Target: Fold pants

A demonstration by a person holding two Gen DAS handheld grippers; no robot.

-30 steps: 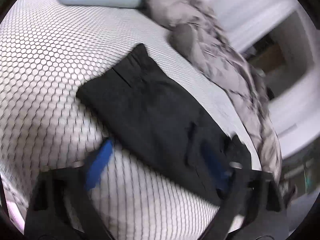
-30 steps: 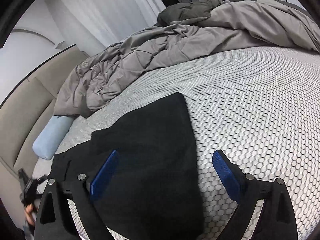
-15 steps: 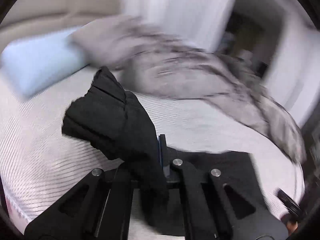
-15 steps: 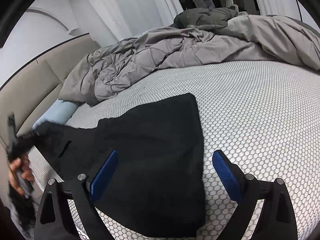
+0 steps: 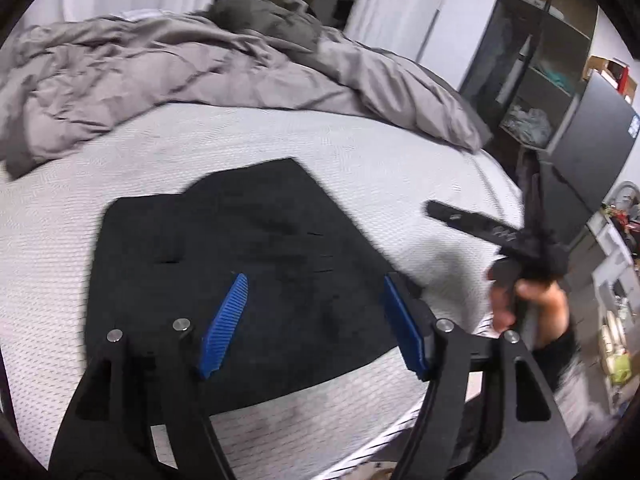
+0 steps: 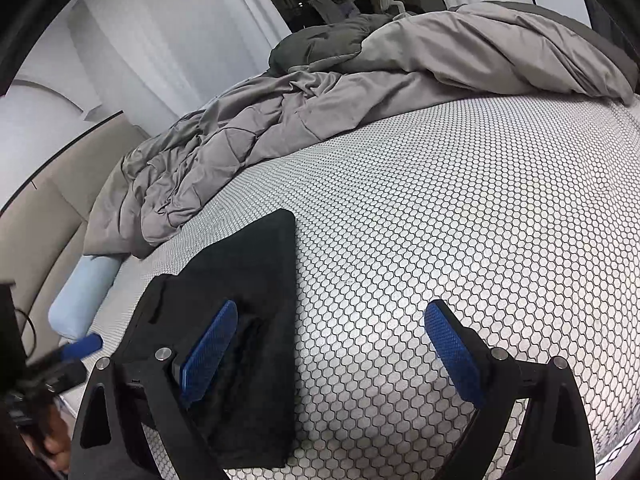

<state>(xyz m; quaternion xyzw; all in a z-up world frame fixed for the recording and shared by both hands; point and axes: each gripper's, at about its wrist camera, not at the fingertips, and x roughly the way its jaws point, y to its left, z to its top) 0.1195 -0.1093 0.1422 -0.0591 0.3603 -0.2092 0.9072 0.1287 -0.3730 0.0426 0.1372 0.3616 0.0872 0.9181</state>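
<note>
Left wrist: left gripper (image 5: 316, 320) fingers opening over pants (image 5: 240, 248); right gripper (image 6: 332, 348) fingers apart; no writing legible

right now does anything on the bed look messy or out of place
The black pants lie flat and folded on the mattress. Only the grey duvet looks untidy, bunched in a crumpled heap along the far side.

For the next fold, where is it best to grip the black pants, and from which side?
Probably the pants far corner, approached from the bare mattress side: that straight edge lies flat and clear, while the comforter crowds the far end.
</note>
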